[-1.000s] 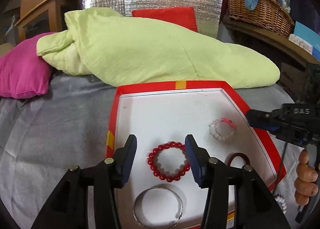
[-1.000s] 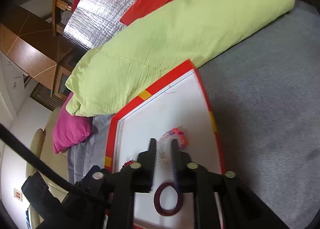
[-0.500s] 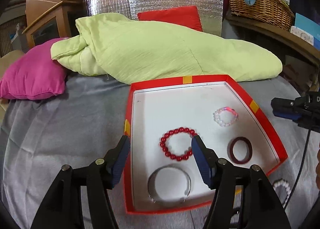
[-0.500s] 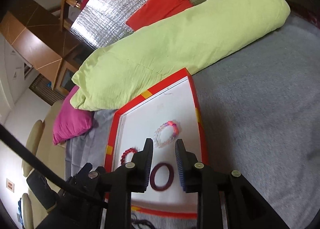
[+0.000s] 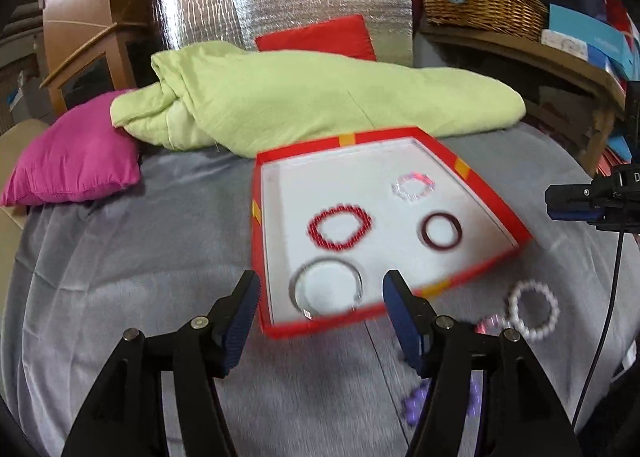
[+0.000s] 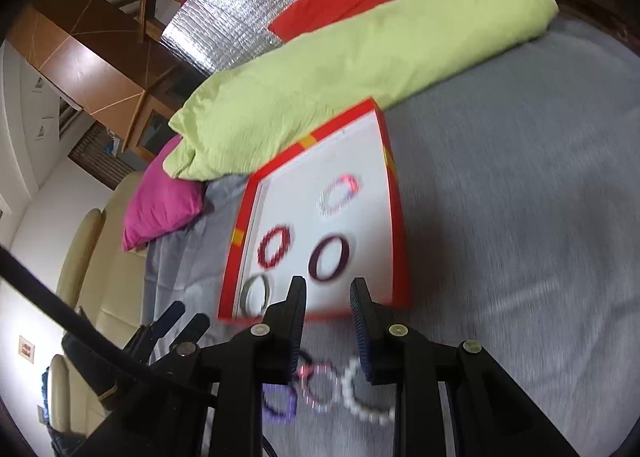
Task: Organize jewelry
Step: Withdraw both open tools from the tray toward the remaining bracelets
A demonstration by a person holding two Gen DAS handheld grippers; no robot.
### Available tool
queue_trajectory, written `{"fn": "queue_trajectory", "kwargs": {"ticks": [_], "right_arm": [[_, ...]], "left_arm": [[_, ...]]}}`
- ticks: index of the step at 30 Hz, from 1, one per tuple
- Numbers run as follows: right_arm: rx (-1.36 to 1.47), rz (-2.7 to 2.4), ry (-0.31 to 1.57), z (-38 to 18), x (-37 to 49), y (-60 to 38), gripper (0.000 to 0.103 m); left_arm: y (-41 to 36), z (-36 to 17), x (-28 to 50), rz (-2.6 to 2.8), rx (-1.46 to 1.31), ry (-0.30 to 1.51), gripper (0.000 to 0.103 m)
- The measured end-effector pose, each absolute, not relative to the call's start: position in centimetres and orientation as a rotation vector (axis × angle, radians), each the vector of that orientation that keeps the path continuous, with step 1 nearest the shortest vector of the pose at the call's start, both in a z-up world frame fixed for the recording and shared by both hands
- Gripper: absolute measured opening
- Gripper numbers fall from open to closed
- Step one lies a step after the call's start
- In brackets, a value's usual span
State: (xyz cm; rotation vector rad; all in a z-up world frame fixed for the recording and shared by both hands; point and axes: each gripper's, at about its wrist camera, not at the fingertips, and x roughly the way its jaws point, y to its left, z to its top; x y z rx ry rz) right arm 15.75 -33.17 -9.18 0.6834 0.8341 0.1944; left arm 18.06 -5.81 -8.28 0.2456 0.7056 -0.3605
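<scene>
A red-rimmed tray (image 5: 256,225) (image 6: 394,217) with a white floor lies on the grey bed. In it are a red bead bracelet (image 5: 339,226) (image 6: 274,246), a pink-white bead bracelet (image 5: 413,186) (image 6: 339,195), a dark maroon bangle (image 5: 440,230) (image 6: 329,258) and a silver cuff (image 5: 326,289) (image 6: 256,294). Outside, near the tray's front, lie a white bead bracelet (image 5: 534,310) (image 6: 364,397), a pink bracelet (image 6: 318,387) and a purple one (image 6: 278,403). My left gripper (image 5: 320,317) is open and empty before the tray. My right gripper (image 6: 328,331) is open and empty above the loose bracelets.
A lime-green duvet (image 5: 312,97) and a magenta pillow (image 5: 76,161) lie behind the tray. A red cushion (image 5: 316,37) leans on silver foil. A wicker basket (image 5: 480,1) stands on a shelf at the right. A beige sofa (image 6: 96,265) is beside the bed.
Both grippers have pulled back from the tray. The right gripper has opened wider, leaving the maroon bangle in the tray. Loose bracelets outside the tray have come into view.
</scene>
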Motion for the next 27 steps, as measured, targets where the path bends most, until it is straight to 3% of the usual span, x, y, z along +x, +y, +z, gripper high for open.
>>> {"fn": "queue_trajectory", "kwargs": {"ticks": [8,12,18,22,27], "right_arm": [[0.761,0.276,1.017,-13.6,12.6,-30.5,0.027],[0.786,0.276,1.08,-15.4,11.8,-29.5,0.041],[0.8,0.23,1.104,-16.7,12.2,-28.5,0.042],[0.772,0.191,1.076,-16.5,12.9,-27.9,0.042],[0.595,0.101,1.046,-15.6,13.7,-25.8,0.026]], "left_arm": [[-4.9,-9.7,16.3,-0.35,0.282,0.748,0.065],[-4.6,-10.3,16.4,-0.351,0.285,0.776,0.065],[-4.4,-10.5,16.9,-0.352,0.284,0.788,0.061],[-4.8,-10.8,17.0,-0.37,0.3,0.8,0.052],[-5.0,-11.2,17.0,-0.392,0.308,0.823,0.051]]}}
